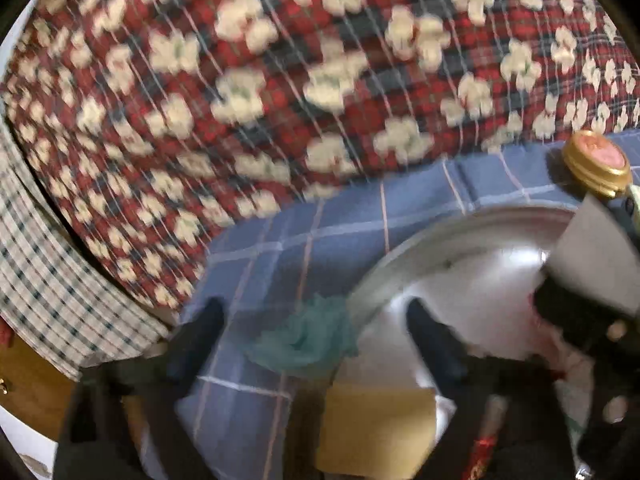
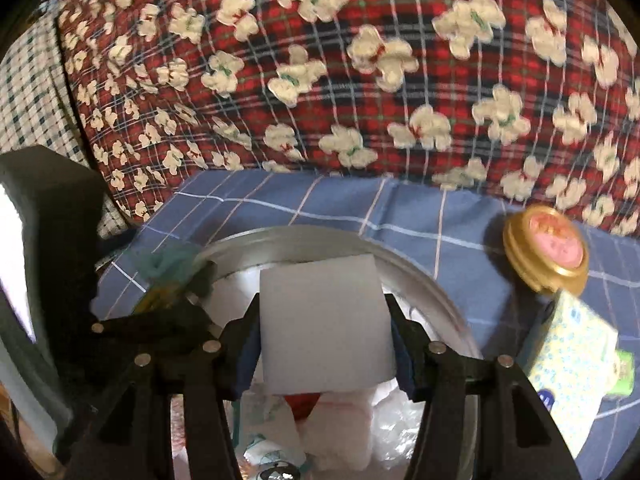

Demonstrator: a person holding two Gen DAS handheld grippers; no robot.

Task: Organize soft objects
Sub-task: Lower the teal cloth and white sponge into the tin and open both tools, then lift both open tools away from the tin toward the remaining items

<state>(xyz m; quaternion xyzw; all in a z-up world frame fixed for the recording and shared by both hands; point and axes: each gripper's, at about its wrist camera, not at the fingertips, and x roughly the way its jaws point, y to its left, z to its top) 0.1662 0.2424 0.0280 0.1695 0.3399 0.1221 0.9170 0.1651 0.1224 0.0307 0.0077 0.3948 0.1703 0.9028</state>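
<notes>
In the left wrist view my left gripper (image 1: 316,306) stands open and wide over the blue checked cloth (image 1: 280,248), at the rim of a metal bowl (image 1: 400,256). A crumpled teal cloth (image 1: 308,340) and a yellow sponge (image 1: 376,428) lie between its fingers, and neither pad presses on them. My right gripper (image 2: 323,300) is shut on a white sponge block (image 2: 324,320), held above the metal bowl (image 2: 360,242). White soft items and something red (image 2: 302,404) lie in the bowl under the block.
A big red plaid cushion with white flowers (image 2: 320,80) fills the back. A gold-capped bottle (image 2: 548,248) and a yellow-and-blue packet (image 2: 580,360) sit to the right of the bowl. A beige checked fabric (image 1: 48,272) lies at the left.
</notes>
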